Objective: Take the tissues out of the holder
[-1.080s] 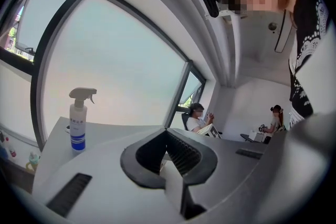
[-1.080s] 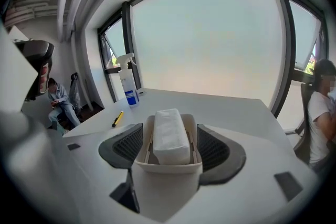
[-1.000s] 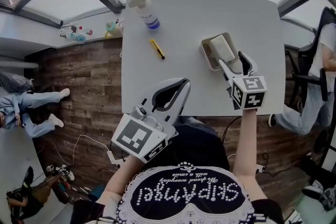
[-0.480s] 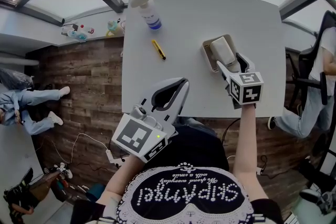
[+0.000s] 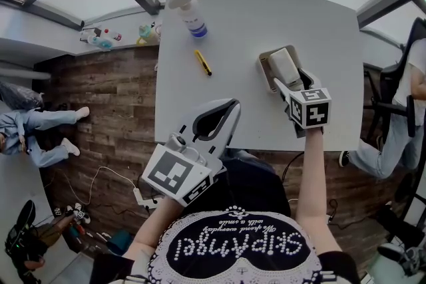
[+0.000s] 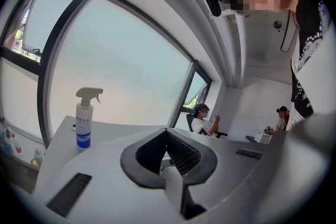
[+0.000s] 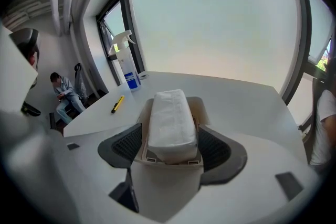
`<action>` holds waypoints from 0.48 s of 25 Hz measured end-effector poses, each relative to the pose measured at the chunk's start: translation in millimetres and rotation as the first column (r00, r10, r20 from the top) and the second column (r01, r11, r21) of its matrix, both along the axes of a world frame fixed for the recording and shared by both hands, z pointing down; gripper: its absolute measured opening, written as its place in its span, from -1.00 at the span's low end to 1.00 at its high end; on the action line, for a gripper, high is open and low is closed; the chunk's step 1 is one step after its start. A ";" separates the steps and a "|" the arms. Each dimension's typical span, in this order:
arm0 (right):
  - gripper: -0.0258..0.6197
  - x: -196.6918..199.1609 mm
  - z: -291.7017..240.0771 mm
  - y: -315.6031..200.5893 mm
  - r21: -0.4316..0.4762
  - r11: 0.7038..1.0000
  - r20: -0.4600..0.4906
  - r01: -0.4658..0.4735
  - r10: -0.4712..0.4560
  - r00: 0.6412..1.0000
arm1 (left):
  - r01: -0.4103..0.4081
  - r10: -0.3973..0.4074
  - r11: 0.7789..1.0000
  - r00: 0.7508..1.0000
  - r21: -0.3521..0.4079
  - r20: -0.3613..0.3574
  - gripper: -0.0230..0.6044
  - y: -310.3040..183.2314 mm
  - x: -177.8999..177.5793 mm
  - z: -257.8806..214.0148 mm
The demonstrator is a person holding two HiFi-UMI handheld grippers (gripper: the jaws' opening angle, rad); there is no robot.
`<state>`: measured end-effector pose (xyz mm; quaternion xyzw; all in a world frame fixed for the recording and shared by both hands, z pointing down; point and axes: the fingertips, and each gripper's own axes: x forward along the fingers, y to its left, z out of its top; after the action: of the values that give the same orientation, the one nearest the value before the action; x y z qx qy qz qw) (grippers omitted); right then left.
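Note:
A beige tissue holder [image 5: 269, 70] stands on the white table [image 5: 253, 16] near its right front corner, with a white tissue pack [image 5: 285, 65] lying in it. My right gripper [image 5: 293, 81] is open at the holder's near end. In the right gripper view the pack [image 7: 169, 113] fills the holder [image 7: 197, 105], and the dark pads [image 7: 127, 145] stand on either side of the near end, apart from the pack. My left gripper [image 5: 232, 104] hovers at the table's front edge, shut and empty [image 6: 167, 132].
A spray bottle [image 5: 190, 10] stands at the table's far left and a yellow cutter [image 5: 202, 62] lies nearer the middle. A seated person [image 7: 64, 93] is on the floor side to the left, and a person on an office chair [image 5: 403, 93] sits right of the table.
My right gripper has edged forward, closer round the holder's near end. The left gripper has not moved.

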<state>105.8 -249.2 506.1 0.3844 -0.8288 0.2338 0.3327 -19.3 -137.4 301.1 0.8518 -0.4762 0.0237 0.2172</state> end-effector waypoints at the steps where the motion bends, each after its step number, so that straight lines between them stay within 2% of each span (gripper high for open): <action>1: 0.07 -0.1 1.3 -0.6 -0.005 1.000 -0.002 0.001 -0.001 1.000 | 0.002 -0.002 1.000 1.000 0.000 0.001 -0.92 0.1 -0.2 0.0; 8: 0.07 -2.5 12.2 -6.2 -0.032 0.999 -0.021 0.015 -0.015 1.000 | 0.016 -0.016 1.000 1.000 -0.001 0.002 -0.92 0.9 -2.5 -1.5; 12: 0.07 -1.6 17.1 -8.5 -0.023 0.999 -0.073 0.043 -0.045 0.996 | 0.014 -0.014 1.000 1.000 -0.001 0.002 -0.92 1.6 -2.3 -1.6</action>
<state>104.1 -257.7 523.2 0.3708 -0.8216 0.2211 0.3722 -21.6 -135.8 299.4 0.8483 -0.4822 0.0234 0.2175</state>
